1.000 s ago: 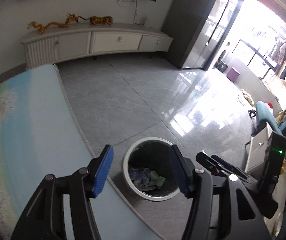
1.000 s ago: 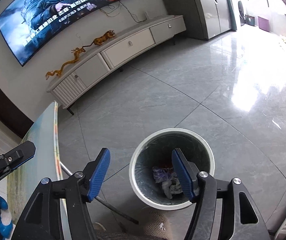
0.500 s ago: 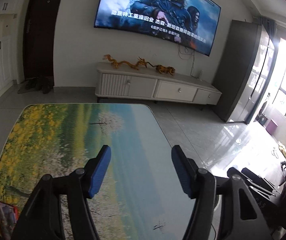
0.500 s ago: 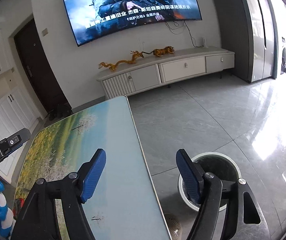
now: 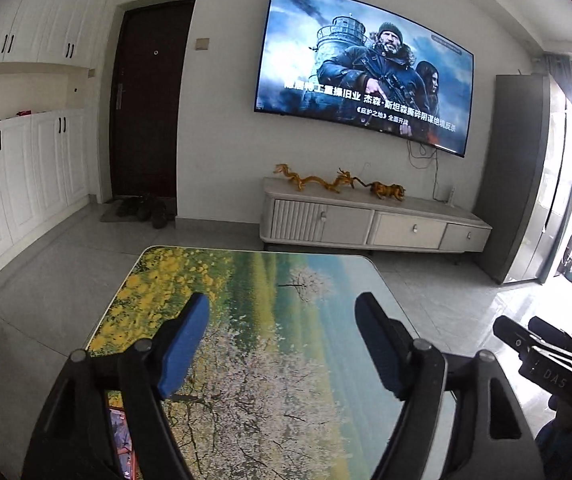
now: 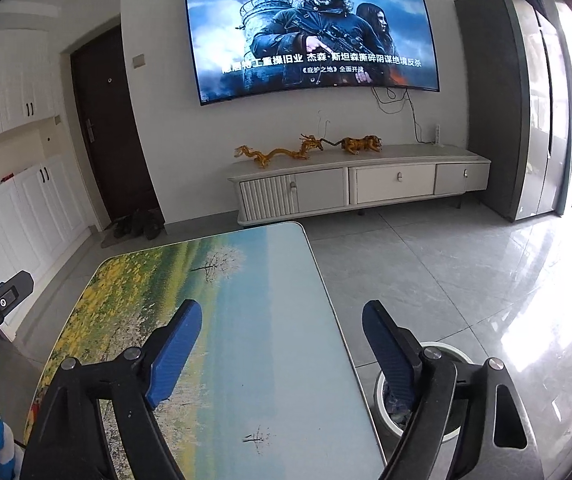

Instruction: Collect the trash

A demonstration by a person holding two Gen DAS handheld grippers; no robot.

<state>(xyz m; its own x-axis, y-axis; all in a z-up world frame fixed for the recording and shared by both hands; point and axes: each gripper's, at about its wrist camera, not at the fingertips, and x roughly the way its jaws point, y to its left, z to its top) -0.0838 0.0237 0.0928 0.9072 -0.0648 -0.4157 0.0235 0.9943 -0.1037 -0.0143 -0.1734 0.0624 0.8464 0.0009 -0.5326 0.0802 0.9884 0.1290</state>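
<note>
Left gripper [image 5: 282,344] empty, jaws opening, above landscape-print bench [image 5: 270,360]. Right gripper [image 6: 282,348] likewise empty, jaws opening. One white-rimmed trash bin [image 6: 446,350] on floor just beside bench, trash inside. One colourful wrapper [image 5: 120,436] at bench's near left corner. "DAS" readable on right gripper's body.

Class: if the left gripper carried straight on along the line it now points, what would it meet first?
Most likely the table with the landscape print: the empty left gripper, jaws opening, points slightly down at it. Depth is unclear.
</note>
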